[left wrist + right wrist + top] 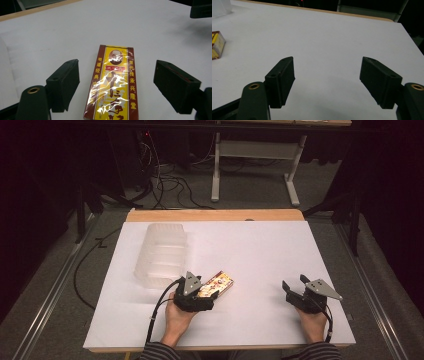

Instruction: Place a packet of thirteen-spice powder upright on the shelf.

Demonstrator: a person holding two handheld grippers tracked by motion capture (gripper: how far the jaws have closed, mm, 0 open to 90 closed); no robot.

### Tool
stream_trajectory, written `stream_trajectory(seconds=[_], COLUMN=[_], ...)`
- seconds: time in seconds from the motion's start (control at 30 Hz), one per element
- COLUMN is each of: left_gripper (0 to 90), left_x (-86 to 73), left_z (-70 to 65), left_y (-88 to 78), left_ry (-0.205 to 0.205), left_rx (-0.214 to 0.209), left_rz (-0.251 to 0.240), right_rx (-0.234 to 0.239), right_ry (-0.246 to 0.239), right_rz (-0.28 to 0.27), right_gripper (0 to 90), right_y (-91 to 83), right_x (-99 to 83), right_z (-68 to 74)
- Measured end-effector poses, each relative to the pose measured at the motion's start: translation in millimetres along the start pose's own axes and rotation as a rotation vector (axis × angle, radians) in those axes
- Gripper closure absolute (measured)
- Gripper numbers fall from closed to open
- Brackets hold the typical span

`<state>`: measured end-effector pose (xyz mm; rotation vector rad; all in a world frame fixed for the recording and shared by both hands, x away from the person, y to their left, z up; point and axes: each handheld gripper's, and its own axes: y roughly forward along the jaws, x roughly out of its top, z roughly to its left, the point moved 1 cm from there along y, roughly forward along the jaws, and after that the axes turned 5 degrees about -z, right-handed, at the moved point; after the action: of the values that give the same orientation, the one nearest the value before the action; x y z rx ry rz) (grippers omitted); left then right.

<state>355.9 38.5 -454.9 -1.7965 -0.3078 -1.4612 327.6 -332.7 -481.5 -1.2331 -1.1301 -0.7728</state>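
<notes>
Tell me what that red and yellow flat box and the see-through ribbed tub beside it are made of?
The red and yellow flat box looks like printed cardboard under glossy clear film: crinkled white glints run across its face. The see-through ribbed tub seems to be thin moulded plastic, cloudy and translucent, with the white table showing faintly through its ridged walls. Neither can be confirmed by look alone.

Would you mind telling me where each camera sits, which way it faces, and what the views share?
High view: above the person's side, looking forward and down on the white table; both hands with the left gripper and right gripper show.
Left gripper view: rides the left gripper, looking along open jaws at the red-and-yellow box.
Right gripper view: rides the right gripper, open jaws over bare table.
Shared: the box appears in all three.
</notes>
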Motion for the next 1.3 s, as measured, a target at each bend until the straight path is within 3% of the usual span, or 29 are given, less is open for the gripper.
stream_trajectory(seconds=[0.43,0.77,1.3], left_gripper=[19.0,17.3,20.2], left_x=[10.4,19.0,23.7], left_z=[-3.3,-5.3,-7.5], left_y=[12.5,29.5,57.1], left_ry=[0.007,0.02,0.053], left_rx=[-0.008,0.02,0.01], left_rz=[0.062,0.153,0.251], right_rx=[0.0,-0.003,-0.003], right_ry=[0.003,0.007,0.007], right_rz=[0.0,-0.001,-0.004], right_gripper=[28.4,28.3,28.3], right_y=[-0.1,-0.2,-0.3], right_x=[-0.1,-0.1,-0.1], right_z=[0.0,-0.1,-0.6])
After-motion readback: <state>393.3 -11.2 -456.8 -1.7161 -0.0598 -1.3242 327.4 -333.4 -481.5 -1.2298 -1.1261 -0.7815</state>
